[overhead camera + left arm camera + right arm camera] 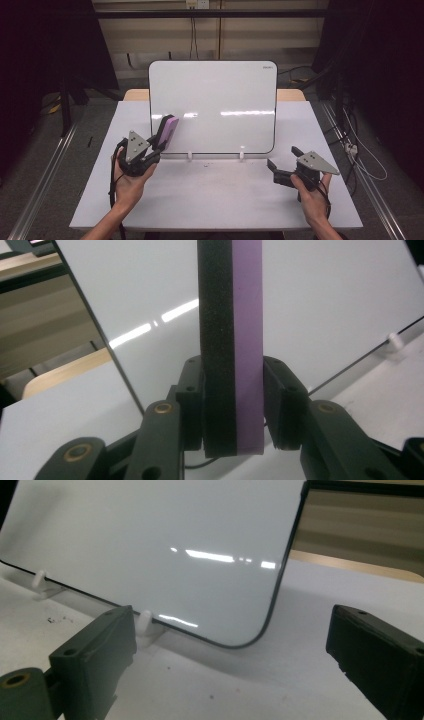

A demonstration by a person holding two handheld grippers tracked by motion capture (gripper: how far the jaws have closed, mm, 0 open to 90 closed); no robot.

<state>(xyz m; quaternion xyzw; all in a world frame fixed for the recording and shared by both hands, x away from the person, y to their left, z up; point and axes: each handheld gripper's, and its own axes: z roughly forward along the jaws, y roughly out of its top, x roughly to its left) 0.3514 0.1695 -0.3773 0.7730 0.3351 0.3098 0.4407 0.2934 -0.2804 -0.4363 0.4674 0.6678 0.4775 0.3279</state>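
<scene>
While the left gripper [159, 141] sits at the lower left of the high view, its black jaws are clenched on a flat eraser with a purple plastic back and a black foam face [167, 131], which points up and away toward the lower left corner of a white, glossy whiteboard with a thin black rim and rounded corners [220, 100]. From above, the eraser's far end overlaps the board's surface, though whether the foam actually touches the board is hard to tell from this angle. In the left gripper view the eraser [232, 340] stands upright through the middle of the frame, foam layer on the left, purple layer on the right, with a pad pressed against each side near its lower end; the whiteboard [325, 300] fills the background behind it.

Down at the lower right of the high view, the right gripper [284, 163] hovers just above the white tabletop [220, 195], near the board's lower right corner but apart from it. Its jaws are spread wide with nothing between them. In the right gripper view the two black pads stand at the lower left and lower right of the frame, and the board [150, 540] leans on small white clips [145, 622] along its bottom edge.
</scene>
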